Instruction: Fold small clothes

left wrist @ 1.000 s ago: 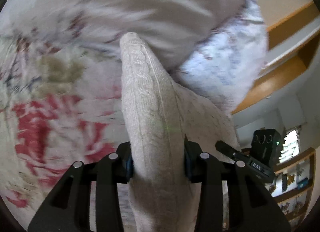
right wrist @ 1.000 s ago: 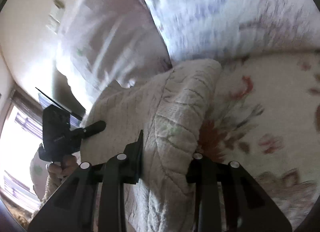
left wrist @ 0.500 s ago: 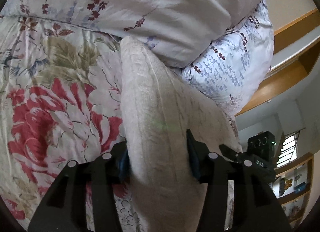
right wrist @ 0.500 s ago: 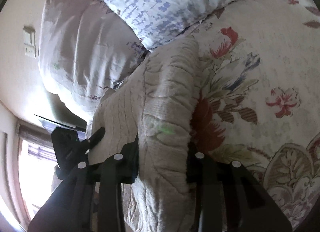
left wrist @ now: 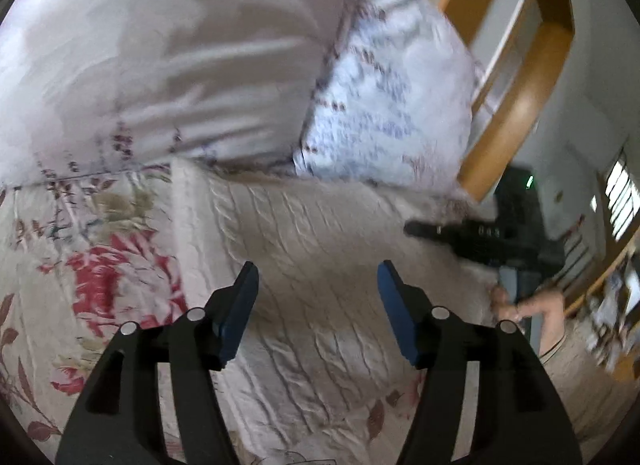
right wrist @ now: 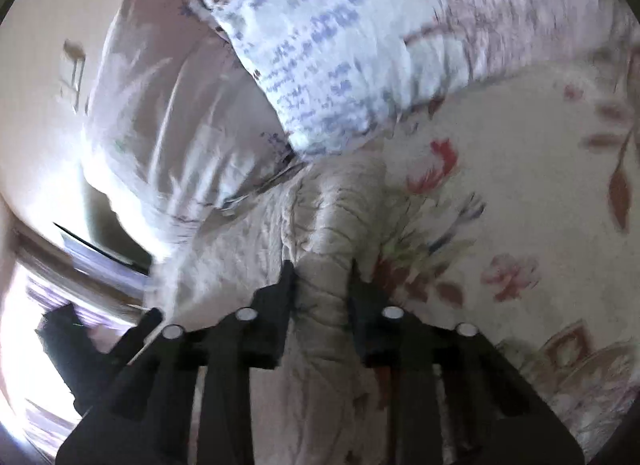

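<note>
in the left wrist view, no basket or box was in sight, only bedding. the left gripper (left wrist: pixel 316 289) hovered above the cream knitted garment (left wrist: pixel 320 249) with its jaws opening, the blue pads (left wrist: pixel 236 313) apart and pressing on nothing, the knit lying below the gap. the garment was spread flat across the floral bedspread (left wrist: pixel 100 265), its far edge touching the foot of two pillows: a pale pillow (left wrist: pixel 160 57) on the left and a blue-print pillow (left wrist: pixel 388 97) just beside it on the right. beyond the blue-print pillow ran a wooden frame (left wrist: pixel 516 105), and further right a bright window (left wrist: pixel 622 193) and blurred shelves. the right gripper (left wrist: pixel 480 233) showed as a dark shape at the garment's right edge, with the person's hand (left wrist: pixel 532 305) beneath it. in the right wrist view, the right gripper (right wrist: pixel 322 277) had its jaws closing, with a bunched fold of the cream knitted garment (right wrist: pixel 332 225) pinched between them, so the tongs gripped the cloth. the rest of the knit trailed down and left over the floral bedspread (right wrist: pixel 520 185). the blue-print pillow (right wrist: pixel 360 45) sat just above the held fold and the pale pillow (right wrist: pixel 168 113) lay to its left. a wall switch (right wrist: pixel 74 69) showed on the pale wall at far left, and a glaring window (right wrist: pixel 24 325) lit the lower left, where a dark blurred shape stood that i could not tell for certain.
</note>
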Available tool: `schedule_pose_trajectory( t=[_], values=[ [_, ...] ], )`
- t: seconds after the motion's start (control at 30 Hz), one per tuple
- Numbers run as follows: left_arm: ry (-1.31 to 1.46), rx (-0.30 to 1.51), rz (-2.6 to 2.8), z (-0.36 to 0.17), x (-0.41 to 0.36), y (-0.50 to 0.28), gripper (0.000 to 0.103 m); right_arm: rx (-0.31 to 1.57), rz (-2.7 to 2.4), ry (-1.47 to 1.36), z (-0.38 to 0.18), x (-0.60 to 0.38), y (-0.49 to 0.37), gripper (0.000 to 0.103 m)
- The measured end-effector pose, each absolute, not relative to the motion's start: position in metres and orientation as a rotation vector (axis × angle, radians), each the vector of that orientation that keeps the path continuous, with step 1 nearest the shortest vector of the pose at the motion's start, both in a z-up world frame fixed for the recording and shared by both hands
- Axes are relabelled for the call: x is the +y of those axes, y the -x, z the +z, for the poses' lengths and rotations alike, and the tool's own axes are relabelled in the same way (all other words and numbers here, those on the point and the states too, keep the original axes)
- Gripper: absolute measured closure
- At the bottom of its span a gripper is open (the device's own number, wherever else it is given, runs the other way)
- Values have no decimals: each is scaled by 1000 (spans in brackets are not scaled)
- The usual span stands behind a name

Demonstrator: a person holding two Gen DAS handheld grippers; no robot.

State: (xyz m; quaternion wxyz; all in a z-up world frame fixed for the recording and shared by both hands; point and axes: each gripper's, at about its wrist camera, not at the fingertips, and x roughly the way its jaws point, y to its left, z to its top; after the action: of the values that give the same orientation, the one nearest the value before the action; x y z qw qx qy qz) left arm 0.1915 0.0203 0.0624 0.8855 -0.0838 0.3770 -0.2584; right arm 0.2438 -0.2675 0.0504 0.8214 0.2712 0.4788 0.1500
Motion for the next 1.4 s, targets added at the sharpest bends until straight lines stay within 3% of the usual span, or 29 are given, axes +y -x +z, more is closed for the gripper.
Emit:
schedule_pose_trajectory(
  t=[0.37, 0.43, 0.5, 0.57, 0.7, 1.1, 1.4],
  values=[
    [26, 838, -438, 38, -8, -215, 44, 1074, 216, -478, 39, -266, -257, 90],
    [34, 812, -436, 43, -5, -207, 44, 1037, 204, -445, 52, -268, -249, 72],
    [61, 766, -434, 52, 4, -191, 40, 962, 209, -387, 71, -266, -235, 61],
    [40, 720, -398, 60, 10, -177, 33, 897, 252, -323, 89, -261, -218, 61],
    [-115, 670, -260, 62, 9, -156, 30, 838, 373, -166, 108, -231, -186, 61],
    [-159, 822, -199, 29, 15, -160, 24, 972, 346, 112, 69, -193, -167, 61],
    [-75, 910, -213, 14, 22, -170, 24, 977, 296, 136, 62, -195, -162, 61]
  ],
)
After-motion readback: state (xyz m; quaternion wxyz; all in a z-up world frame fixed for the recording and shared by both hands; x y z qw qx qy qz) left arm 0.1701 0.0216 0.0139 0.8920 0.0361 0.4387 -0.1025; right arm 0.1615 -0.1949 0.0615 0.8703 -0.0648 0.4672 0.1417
